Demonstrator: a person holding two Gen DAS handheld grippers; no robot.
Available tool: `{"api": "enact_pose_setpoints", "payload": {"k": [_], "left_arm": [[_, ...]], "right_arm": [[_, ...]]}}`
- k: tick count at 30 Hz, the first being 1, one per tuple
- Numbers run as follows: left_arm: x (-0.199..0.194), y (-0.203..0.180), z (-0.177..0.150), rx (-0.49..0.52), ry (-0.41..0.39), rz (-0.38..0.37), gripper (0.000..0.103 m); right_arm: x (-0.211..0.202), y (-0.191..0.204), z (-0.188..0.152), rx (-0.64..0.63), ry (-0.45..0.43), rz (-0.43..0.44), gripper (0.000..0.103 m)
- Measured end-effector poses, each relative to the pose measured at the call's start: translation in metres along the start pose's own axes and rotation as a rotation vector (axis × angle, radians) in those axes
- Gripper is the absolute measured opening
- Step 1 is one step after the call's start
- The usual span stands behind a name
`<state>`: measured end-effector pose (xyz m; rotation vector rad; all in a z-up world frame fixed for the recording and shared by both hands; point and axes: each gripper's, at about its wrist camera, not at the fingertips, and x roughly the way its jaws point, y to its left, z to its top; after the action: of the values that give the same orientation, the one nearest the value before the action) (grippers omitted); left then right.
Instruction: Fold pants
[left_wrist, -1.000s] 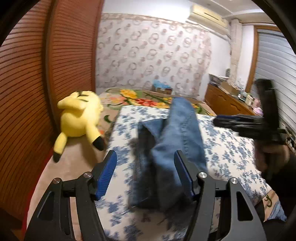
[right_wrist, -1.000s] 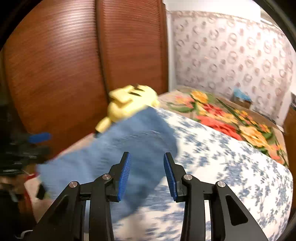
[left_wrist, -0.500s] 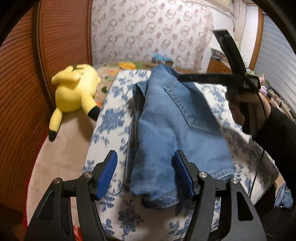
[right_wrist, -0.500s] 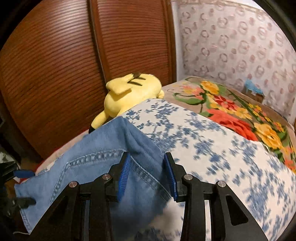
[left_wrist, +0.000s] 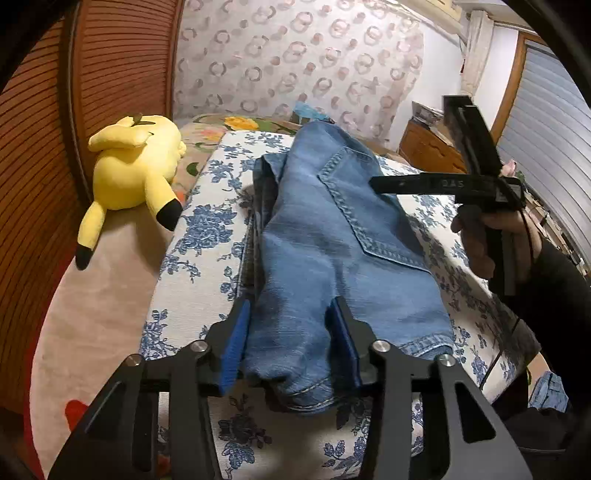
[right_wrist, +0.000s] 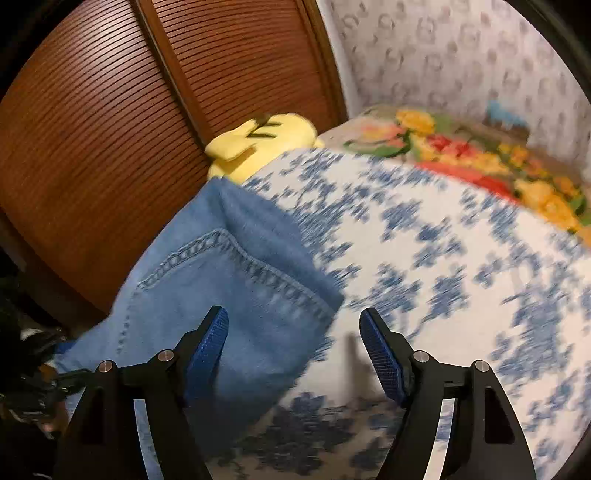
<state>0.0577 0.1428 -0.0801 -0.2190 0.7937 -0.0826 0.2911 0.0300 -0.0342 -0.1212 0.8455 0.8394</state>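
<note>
The blue jeans (left_wrist: 332, 251) lie folded in a stack on the white cushion with blue flowers (left_wrist: 207, 236), back pocket up. My left gripper (left_wrist: 291, 339) is shut on the jeans' near hem end, its blue pads pressed on either side of the denim. My right gripper (right_wrist: 293, 343) is open and empty, just above the cushion (right_wrist: 443, 258) at the right edge of the jeans (right_wrist: 221, 295). It also shows in the left wrist view (left_wrist: 373, 182), held by a hand over the pocket corner.
A yellow plush toy (left_wrist: 133, 173) lies on the beige bed cover left of the cushion, against the brown slatted wardrobe doors (right_wrist: 147, 110). A flowered blanket (right_wrist: 480, 158) lies behind the cushion. A wooden dresser (left_wrist: 428, 151) stands at the back right.
The jeans' top part was laid down over the stack. My right gripper opened, let go of the denim and drew back to the right. My left gripper closed on the near hem end.
</note>
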Motion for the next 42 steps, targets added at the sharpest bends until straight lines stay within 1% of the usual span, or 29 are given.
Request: {"api": "enact_pose_setpoints", "payload": {"k": [1, 2, 4, 5, 6, 7, 8, 9, 11, 14, 16, 19, 22, 24, 26, 28, 29, 30, 31, 32, 33, 34, 35, 38, 39, 41, 42], "left_arm": [[0.001, 0.001, 0.001, -0.007, 0.002, -0.012, 0.039], [0.001, 0.002, 0.001, -0.015, 0.004, -0.022, 0.039], [0.001, 0.003, 0.001, -0.020, 0.005, -0.039, 0.031], [-0.001, 0.003, 0.001, -0.023, 0.003, -0.043, 0.028], [-0.002, 0.002, 0.002, -0.023, -0.002, -0.047, 0.023], [-0.004, 0.002, 0.002, -0.024, -0.006, -0.051, 0.019], [-0.006, 0.002, 0.003, -0.029, -0.011, -0.051, 0.018], [-0.008, 0.001, 0.004, -0.032, -0.017, -0.049, 0.016], [-0.013, 0.001, 0.009, -0.042, -0.041, -0.049, 0.016], [-0.019, 0.006, 0.023, -0.048, -0.084, -0.033, 0.016], [-0.019, 0.011, 0.037, -0.048, -0.106, -0.021, 0.016], [-0.013, 0.024, 0.066, -0.047, -0.142, 0.007, 0.016], [0.002, 0.035, 0.100, -0.040, -0.168, 0.029, 0.015], [0.018, 0.038, 0.127, -0.021, -0.179, 0.027, 0.015], [0.037, 0.038, 0.144, -0.004, -0.168, 0.020, 0.015], [0.056, 0.041, 0.154, 0.004, -0.143, 0.013, 0.015], [0.062, 0.042, 0.155, 0.006, -0.130, 0.014, 0.015], [0.070, 0.044, 0.153, 0.006, -0.117, 0.013, 0.015], [0.073, 0.045, 0.151, 0.004, -0.108, 0.012, 0.015], [0.076, 0.047, 0.149, -0.003, -0.098, 0.012, 0.015], [0.078, 0.051, 0.146, -0.015, -0.087, 0.012, 0.015], [0.080, 0.053, 0.142, -0.026, -0.079, 0.012, 0.015], [0.080, 0.054, 0.140, -0.035, -0.077, 0.013, 0.015], [0.082, 0.056, 0.128, -0.055, -0.067, 0.039, 0.015], [0.083, 0.055, 0.123, -0.061, -0.059, 0.048, 0.015], [0.085, 0.056, 0.114, -0.070, -0.050, 0.063, 0.015], [0.086, 0.056, 0.109, -0.075, -0.041, 0.074, 0.015]], "right_arm": [[0.005, 0.000, 0.000, 0.010, 0.008, 0.030, 0.076], [0.010, 0.002, 0.001, 0.015, 0.016, 0.066, 0.076], [0.018, 0.006, 0.003, 0.004, 0.023, 0.076, 0.075], [0.020, 0.009, 0.005, -0.010, 0.019, 0.080, 0.071], [0.020, 0.012, 0.007, -0.026, 0.014, 0.082, 0.060], [0.020, 0.013, 0.010, -0.039, 0.006, 0.086, 0.054], [0.019, 0.014, 0.016, -0.052, -0.008, 0.094, 0.041], [0.017, 0.015, 0.023, -0.066, -0.022, 0.109, 0.033], [0.013, 0.022, 0.038, -0.106, -0.049, 0.136, 0.026], [0.016, 0.032, 0.058, -0.157, -0.089, 0.132, 0.023], [0.021, 0.035, 0.073, -0.164, -0.113, 0.127, 0.023], [0.035, 0.030, 0.100, -0.139, -0.144, 0.093, 0.023], [0.047, 0.020, 0.120, -0.103, -0.186, 0.036, 0.023], [0.056, 0.007, 0.131, -0.059, -0.206, -0.005, 0.023], [0.059, -0.008, 0.138, -0.026, -0.216, -0.052, 0.023], [0.074, -0.024, 0.144, -0.002, -0.190, -0.097, 0.025], [0.083, -0.031, 0.147, 0.005, -0.166, -0.114, 0.030], [0.093, -0.037, 0.148, 0.006, -0.134, -0.124, 0.036], [0.101, -0.041, 0.149, 0.004, -0.111, -0.133, 0.040], [0.107, -0.045, 0.148, -0.006, -0.090, -0.144, 0.047], [0.110, -0.046, 0.148, -0.020, -0.072, -0.140, 0.051], [0.112, -0.045, 0.147, -0.040, -0.061, -0.140, 0.052], [0.110, -0.043, 0.147, -0.065, -0.071, -0.154, 0.054], [0.098, -0.041, 0.149, -0.117, -0.132, -0.160, 0.055], [0.095, -0.041, 0.150, -0.122, -0.155, -0.151, 0.055], [0.088, -0.043, 0.145, -0.139, -0.223, -0.105, 0.055], [0.087, -0.042, 0.142, -0.145, -0.244, -0.099, 0.054]]}}
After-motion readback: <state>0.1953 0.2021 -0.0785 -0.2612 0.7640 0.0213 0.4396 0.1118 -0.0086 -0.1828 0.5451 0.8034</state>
